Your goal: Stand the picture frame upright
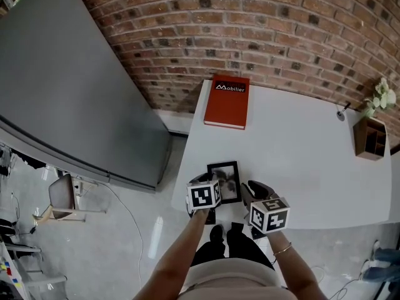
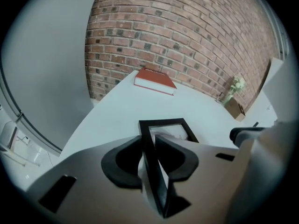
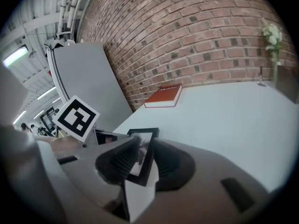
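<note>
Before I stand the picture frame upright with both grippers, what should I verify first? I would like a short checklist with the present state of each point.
1. Left gripper grips the picture frame: ok, its pads seem to press on one side bar.
2. Right gripper grips the frame: ok, the other edge sits between its pads.
3. Frame upright: not ok, its face points up in the head view.
4. Red book apart from the frame: ok.
5. Frame's back support unfolded: cannot tell, hidden.
6. Frame away from the table edge: not ok, it lies near the front edge.

Black picture frame (image 1: 228, 180); red book (image 1: 227, 102) (white lettering); white table (image 1: 300, 149); red-brown brick wall (image 1: 262, 24), pale mortar.
</note>
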